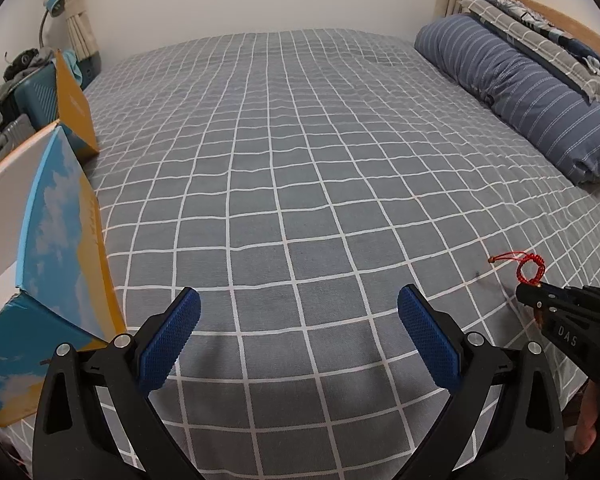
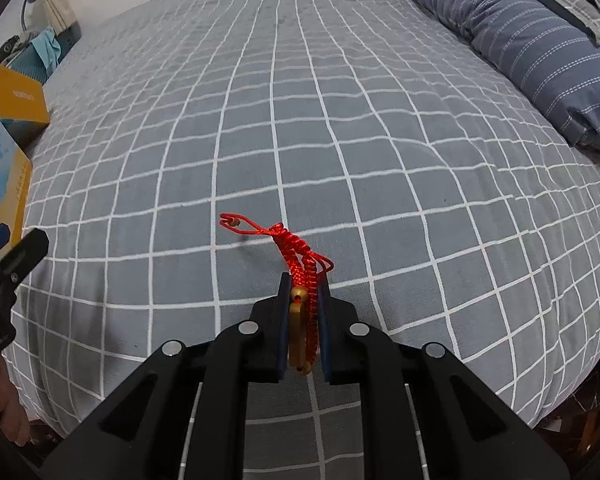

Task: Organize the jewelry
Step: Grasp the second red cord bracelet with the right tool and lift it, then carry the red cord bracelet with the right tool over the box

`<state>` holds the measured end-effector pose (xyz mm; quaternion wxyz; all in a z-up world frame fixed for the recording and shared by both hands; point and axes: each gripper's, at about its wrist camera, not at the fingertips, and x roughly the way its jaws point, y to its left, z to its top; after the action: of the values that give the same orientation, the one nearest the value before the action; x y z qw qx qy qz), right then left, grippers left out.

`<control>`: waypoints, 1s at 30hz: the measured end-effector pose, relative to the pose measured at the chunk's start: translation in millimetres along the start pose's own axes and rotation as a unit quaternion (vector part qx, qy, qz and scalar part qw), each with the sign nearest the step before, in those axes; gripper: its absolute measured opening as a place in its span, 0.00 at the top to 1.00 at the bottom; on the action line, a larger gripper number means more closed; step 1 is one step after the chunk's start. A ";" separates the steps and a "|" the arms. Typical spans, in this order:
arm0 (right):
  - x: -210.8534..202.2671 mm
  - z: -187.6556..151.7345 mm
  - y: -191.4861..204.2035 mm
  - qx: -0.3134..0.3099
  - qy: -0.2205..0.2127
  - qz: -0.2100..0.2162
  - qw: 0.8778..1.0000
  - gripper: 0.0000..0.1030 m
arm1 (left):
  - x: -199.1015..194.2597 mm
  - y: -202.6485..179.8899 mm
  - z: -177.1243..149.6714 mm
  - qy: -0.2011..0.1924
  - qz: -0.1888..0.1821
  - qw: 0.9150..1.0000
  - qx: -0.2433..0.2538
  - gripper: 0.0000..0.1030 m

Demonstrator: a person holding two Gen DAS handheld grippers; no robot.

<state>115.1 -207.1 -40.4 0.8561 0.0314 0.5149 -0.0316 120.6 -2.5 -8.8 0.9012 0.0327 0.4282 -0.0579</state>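
A wide bed is covered by a grey sheet gridded with white lines. A rolled blue striped duvet is laid along its headboard side. An open blue-and-yellow cardboard box is set at the edge opposite the duvet.

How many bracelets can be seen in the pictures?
1. The red bracelet is clamped in the right gripper above the bed. More could be hidden inside the box at the left.
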 end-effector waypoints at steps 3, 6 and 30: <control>-7.7 5.2 1.0 0.004 -0.016 0.003 1.000 0.89 | -4.0 2.1 1.9 -0.002 -0.005 1.000 -0.003 0.06; -18.6 12.7 3.4 0.006 -0.036 0.005 0.999 0.89 | -10.6 3.2 5.4 -0.007 -0.011 1.000 -0.004 0.06; -84.0 66.4 110.5 -0.056 -0.126 0.040 0.990 0.89 | -86.5 90.8 39.3 -0.053 0.036 0.995 -0.082 0.06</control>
<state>143.8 -100.9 67.3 0.9151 -0.0005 0.4024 0.0275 108.6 89.8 83.9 0.9236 -0.0293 0.3821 0.0080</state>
